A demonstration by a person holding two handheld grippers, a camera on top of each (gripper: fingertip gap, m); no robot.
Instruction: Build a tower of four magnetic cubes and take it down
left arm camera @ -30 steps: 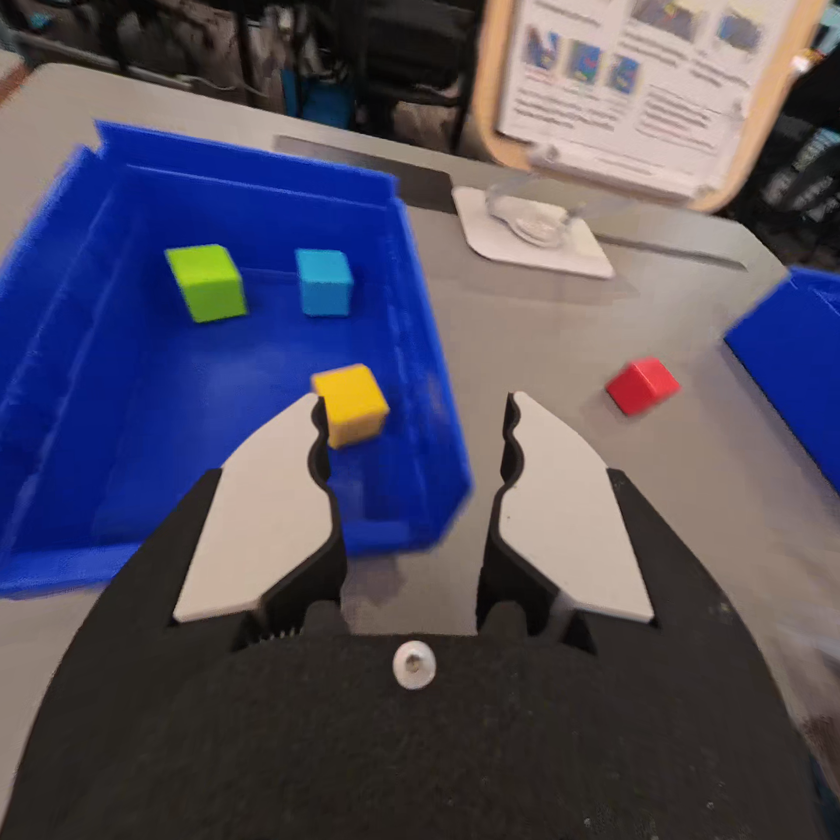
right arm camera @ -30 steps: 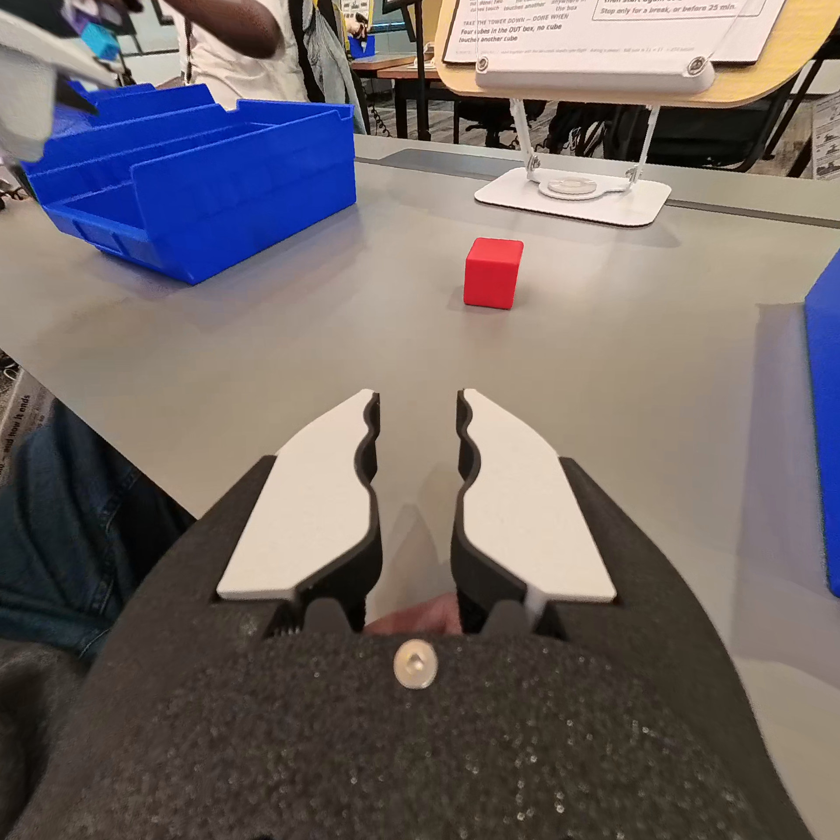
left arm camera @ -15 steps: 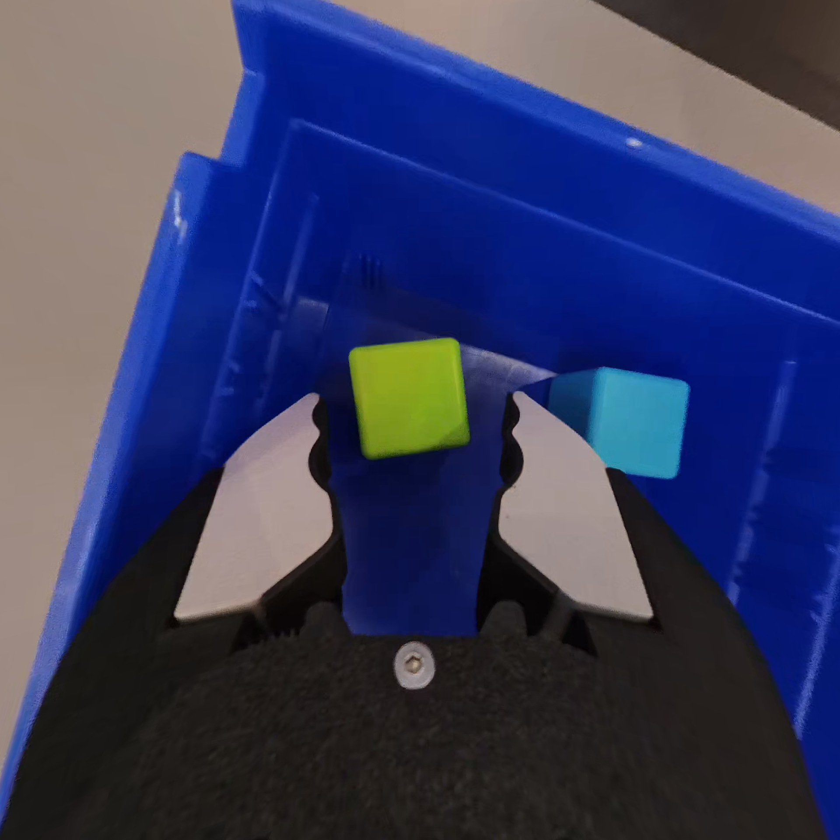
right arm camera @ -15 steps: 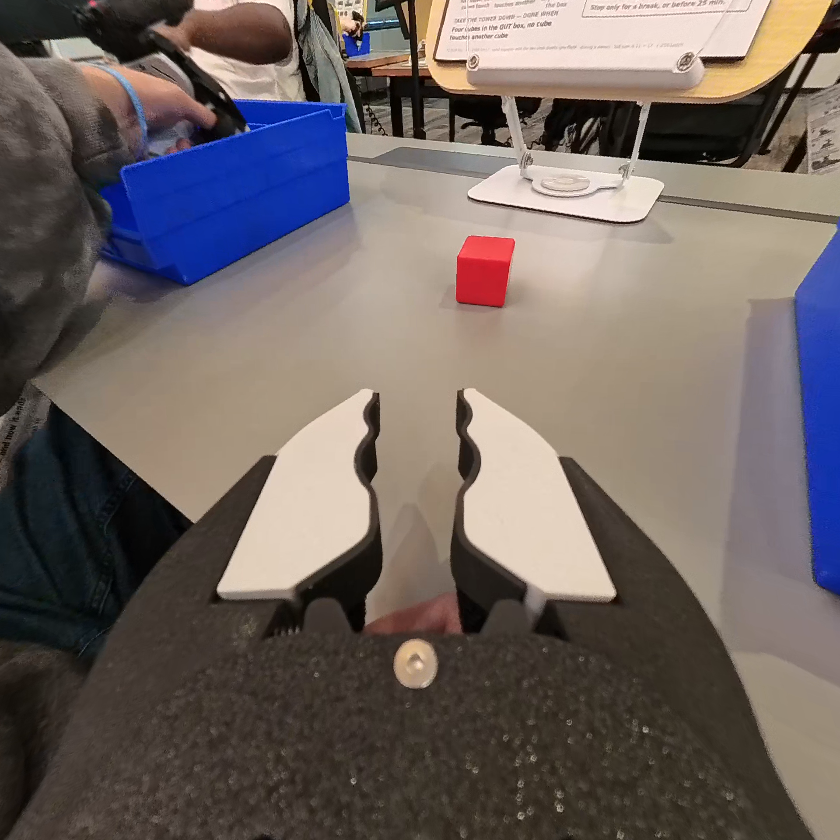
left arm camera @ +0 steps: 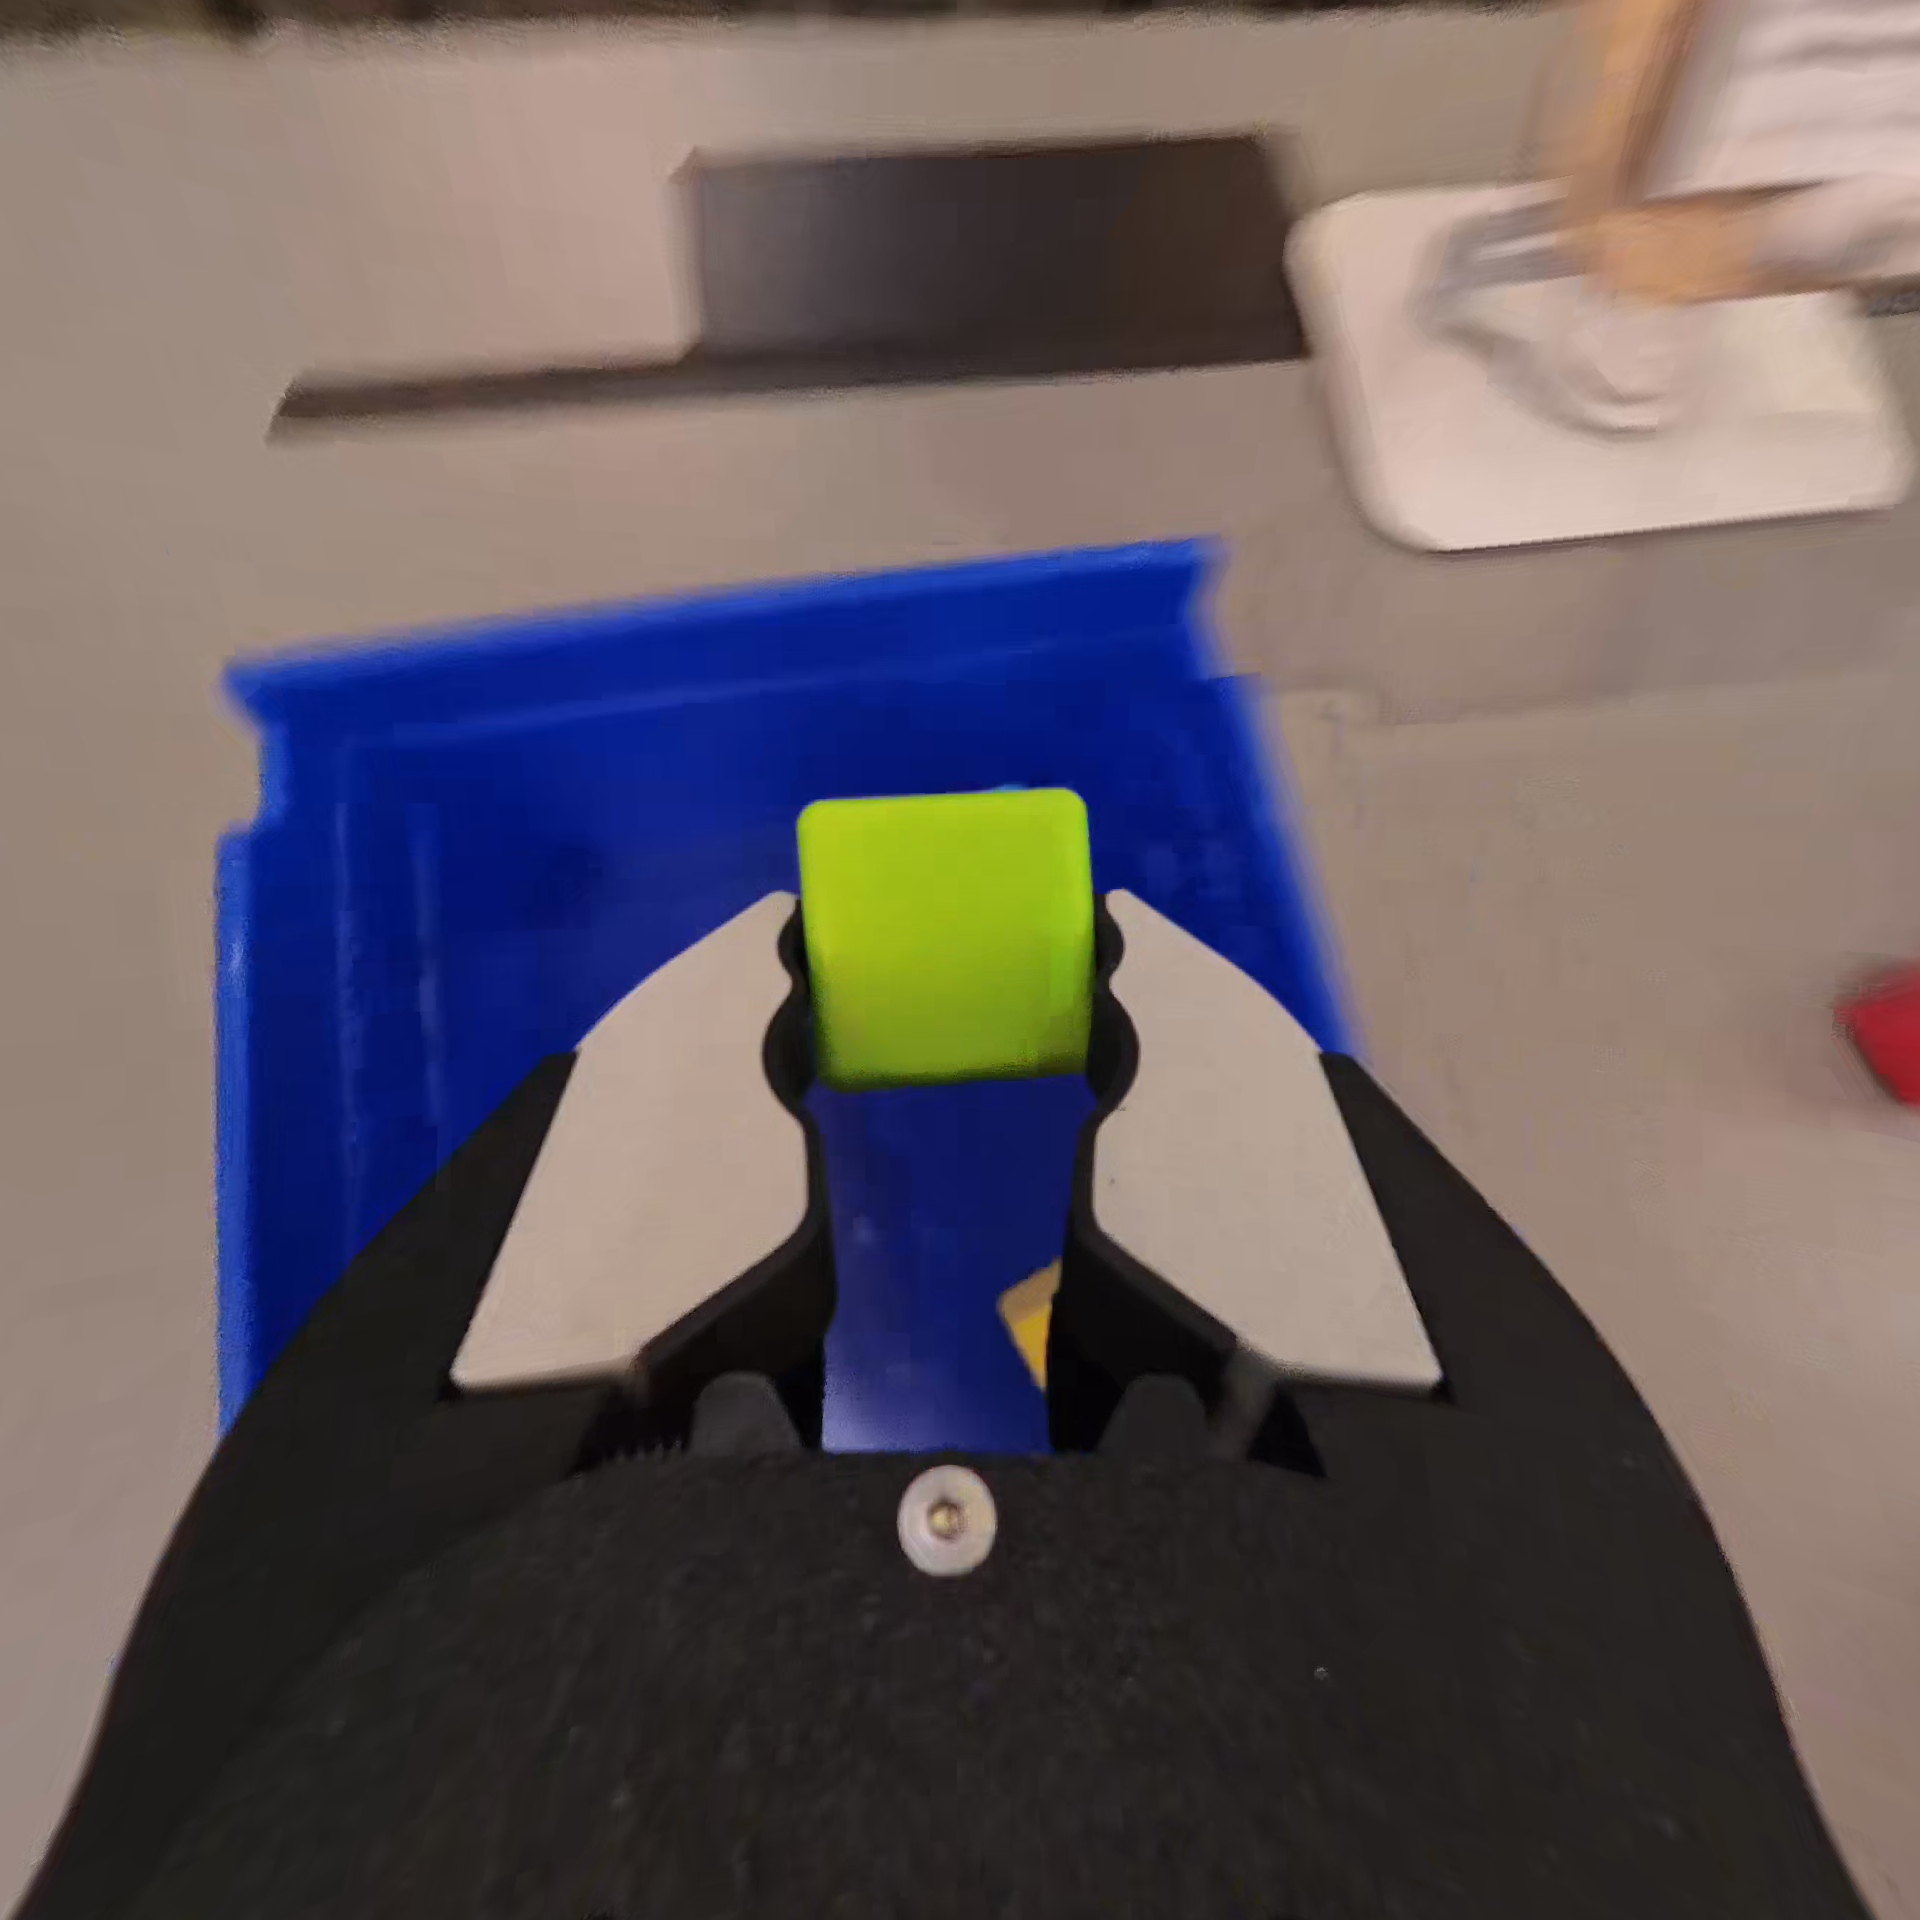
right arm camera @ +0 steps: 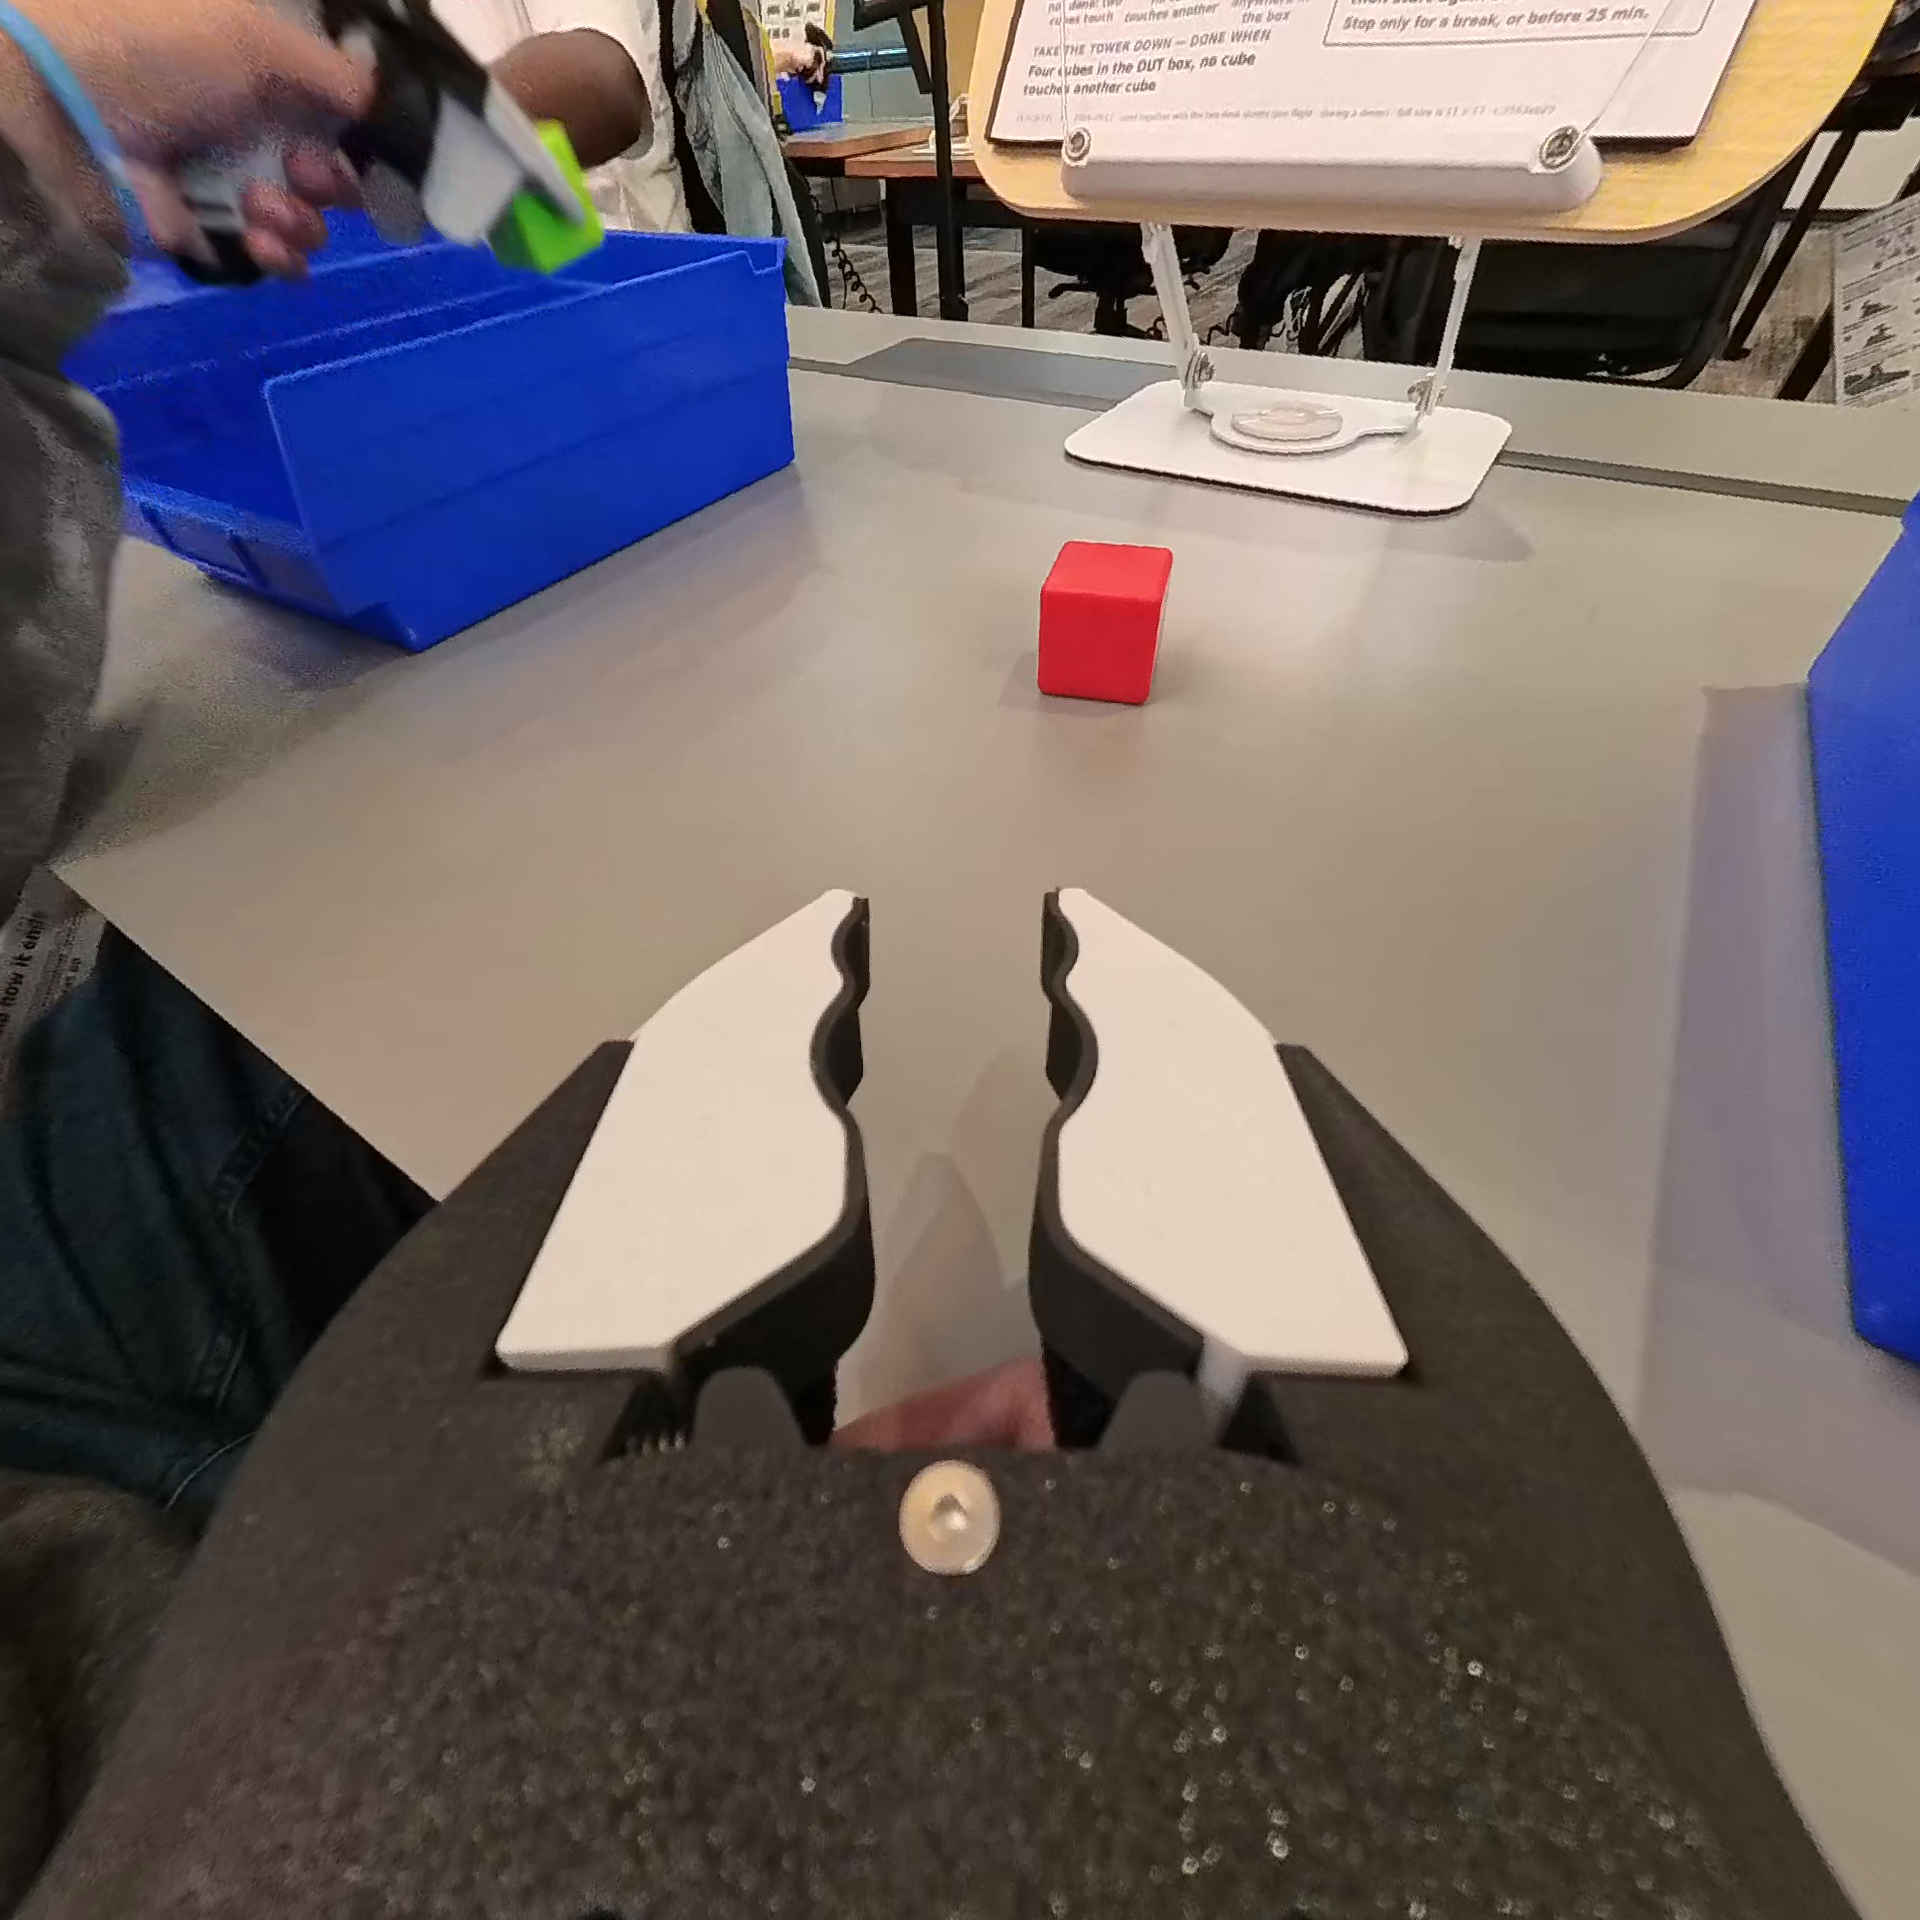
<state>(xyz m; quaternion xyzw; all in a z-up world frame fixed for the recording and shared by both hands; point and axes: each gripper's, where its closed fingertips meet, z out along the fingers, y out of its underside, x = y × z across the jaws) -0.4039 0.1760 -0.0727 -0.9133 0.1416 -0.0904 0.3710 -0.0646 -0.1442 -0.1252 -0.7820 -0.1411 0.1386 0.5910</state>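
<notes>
My left gripper (left arm camera: 945, 940) jaws clamp the lime-green plastic cube (left arm camera: 948, 935) above the blue plastic bin (left arm camera: 436, 935); right gripper (right arm camera: 954, 914) jaws apart, empty. Risk: magnetic pull near the red plastic cube (right arm camera: 1101, 623) could snap it askew.

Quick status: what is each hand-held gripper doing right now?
Left hand-held gripper: closed on the green cube, above the blue bin.
Right hand-held gripper: open, empty, over the table.
</notes>
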